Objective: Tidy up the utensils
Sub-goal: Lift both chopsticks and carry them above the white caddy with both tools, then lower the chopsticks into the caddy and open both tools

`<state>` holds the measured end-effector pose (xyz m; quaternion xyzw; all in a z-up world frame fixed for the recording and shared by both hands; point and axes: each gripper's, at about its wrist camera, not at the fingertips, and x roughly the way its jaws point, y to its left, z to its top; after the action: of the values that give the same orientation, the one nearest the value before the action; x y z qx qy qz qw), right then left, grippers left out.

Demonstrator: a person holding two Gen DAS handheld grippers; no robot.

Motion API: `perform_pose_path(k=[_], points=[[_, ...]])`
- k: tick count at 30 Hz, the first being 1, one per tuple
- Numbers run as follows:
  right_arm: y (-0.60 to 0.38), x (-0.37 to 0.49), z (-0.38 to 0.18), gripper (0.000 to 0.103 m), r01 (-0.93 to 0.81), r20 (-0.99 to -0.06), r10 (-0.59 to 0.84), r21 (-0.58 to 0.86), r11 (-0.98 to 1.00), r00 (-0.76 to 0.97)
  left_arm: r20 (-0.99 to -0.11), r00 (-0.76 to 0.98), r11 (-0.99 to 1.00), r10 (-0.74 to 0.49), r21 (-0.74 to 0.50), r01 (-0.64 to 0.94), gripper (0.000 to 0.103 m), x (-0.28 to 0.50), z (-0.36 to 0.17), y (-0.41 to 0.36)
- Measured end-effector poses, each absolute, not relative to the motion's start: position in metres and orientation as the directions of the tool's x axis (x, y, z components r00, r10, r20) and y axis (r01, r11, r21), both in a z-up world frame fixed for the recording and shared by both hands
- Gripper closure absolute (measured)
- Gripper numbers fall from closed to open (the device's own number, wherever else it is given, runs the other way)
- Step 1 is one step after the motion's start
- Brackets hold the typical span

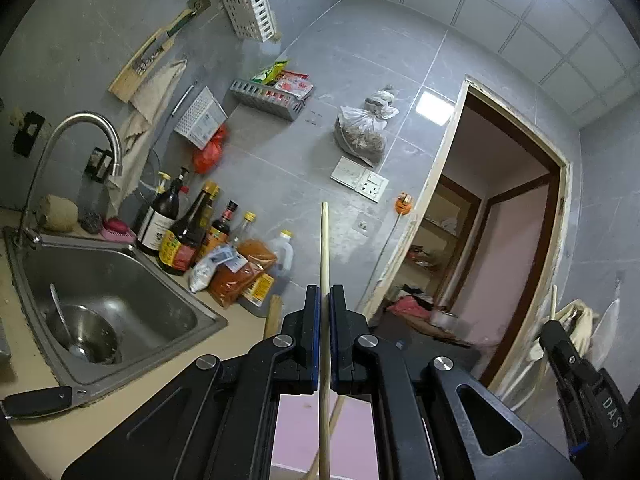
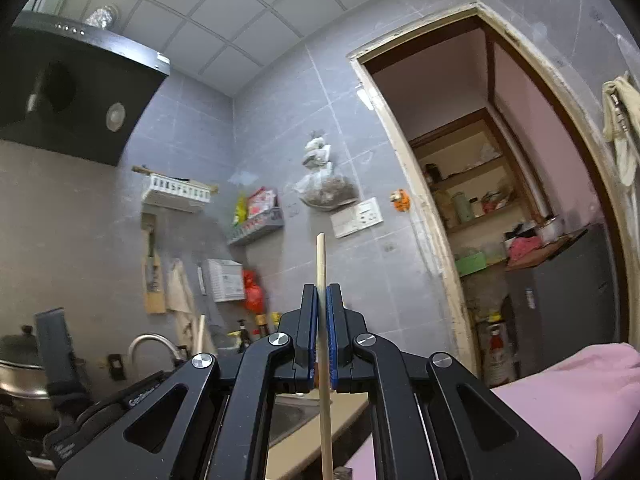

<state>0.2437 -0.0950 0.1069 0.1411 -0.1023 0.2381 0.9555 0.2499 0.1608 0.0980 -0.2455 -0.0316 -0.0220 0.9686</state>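
In the left wrist view my left gripper [image 1: 325, 293] is shut on a pale wooden chopstick [image 1: 325, 240] that sticks out well past the jaws. A second stick [image 1: 335, 420] crosses below it. In the right wrist view my right gripper [image 2: 322, 292] is shut on another wooden chopstick [image 2: 320, 260]. The right gripper [image 1: 560, 344] also shows at the left view's right edge, and the left gripper [image 2: 76, 416] at the right view's lower left. A white slotted utensil holder [image 1: 248, 4] [image 2: 178, 192] hangs on the grey tiled wall. It is far from both grippers.
A steel sink [image 1: 160, 276] holds a bowl and a spoon [image 1: 60, 312] under a curved tap [image 1: 80, 128]. Sauce bottles [image 1: 184, 232] and packets crowd the counter behind it. A black-handled knife [image 1: 40, 402] lies at the sink's front. A range hood [image 2: 80, 92], a pot [image 2: 20, 364] and an open doorway [image 2: 500, 184] are there too.
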Motion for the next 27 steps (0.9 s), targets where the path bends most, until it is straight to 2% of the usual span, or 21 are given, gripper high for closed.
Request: perform_pose_path(k=[8, 15, 20, 27], points=[[-0.083, 0.243, 0.09, 0.1, -0.38, 0.282, 0.322, 0.181, 0.907, 0.904, 0.067, 0.998, 0.882, 0.009, -0.471, 0.024, 0.101, 0.251, 0.08, 0.155], [-0.082, 0.249, 0.078, 0.1, -0.373, 0.252, 0.325, 0.177, 0.911, 0.912, 0.045, 0.999, 0.889, 0.01, -0.458, 0.011, 0.101, 0.251, 0.067, 0.149], [-0.085, 0.25, 0.073, 0.1, -0.368, 0.215, 0.328, 0.181, 0.912, 0.92, 0.028, 0.999, 0.909, -0.024, -0.416, 0.034, 0.101, 0.249, 0.064, 0.143], [-0.091, 0.244, 0.069, 0.1, -0.377, 0.134, 0.357, 0.178, 0.909, 0.925, -0.033, 0.99, 0.935, -0.139, -0.334, 0.12, 0.101, 0.246, 0.057, 0.138]])
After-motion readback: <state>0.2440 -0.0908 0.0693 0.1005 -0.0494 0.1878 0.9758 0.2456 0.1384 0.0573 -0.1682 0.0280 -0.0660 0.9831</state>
